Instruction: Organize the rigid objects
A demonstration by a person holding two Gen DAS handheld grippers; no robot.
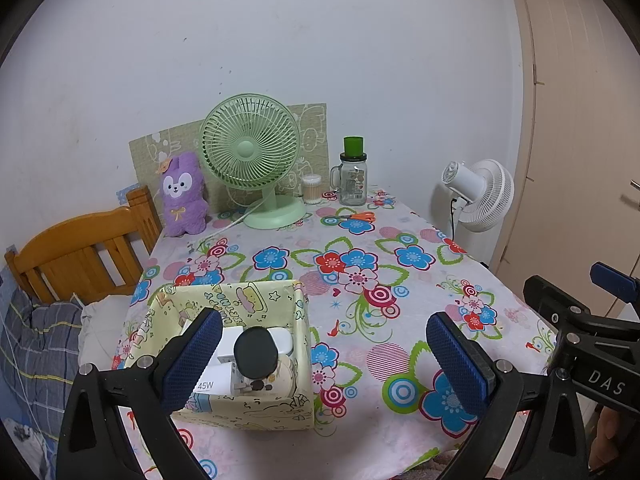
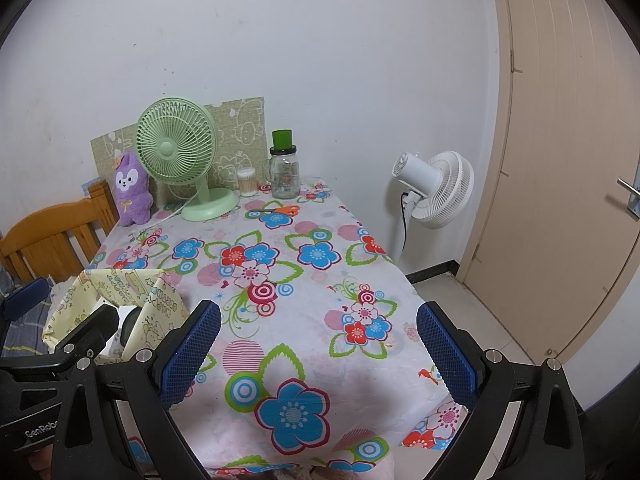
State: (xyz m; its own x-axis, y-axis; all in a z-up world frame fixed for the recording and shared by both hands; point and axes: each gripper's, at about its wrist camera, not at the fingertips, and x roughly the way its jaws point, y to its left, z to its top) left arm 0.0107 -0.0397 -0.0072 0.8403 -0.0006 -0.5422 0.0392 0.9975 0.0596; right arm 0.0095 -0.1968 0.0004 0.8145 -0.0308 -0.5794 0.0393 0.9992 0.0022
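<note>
The left gripper [image 1: 324, 354] hung wide open and empty above the near table edge, its left blue pad over the pale yellow cartoon-print box [image 1: 256, 408]. Inside the box lay a white charger marked 45W [image 1: 216, 380], a round black-topped object [image 1: 256, 354] and a cream round item [image 1: 286, 374] packed together. The right gripper [image 2: 318, 354] was likewise spread wide, gripping nothing, over the flowered tablecloth [image 2: 304, 344]. Far back stood a clear glass jar with green lid [image 1: 353, 178] beside a small clear tub of cotton swabs [image 1: 312, 189], near orange-handled scissors [image 1: 358, 216].
</note>
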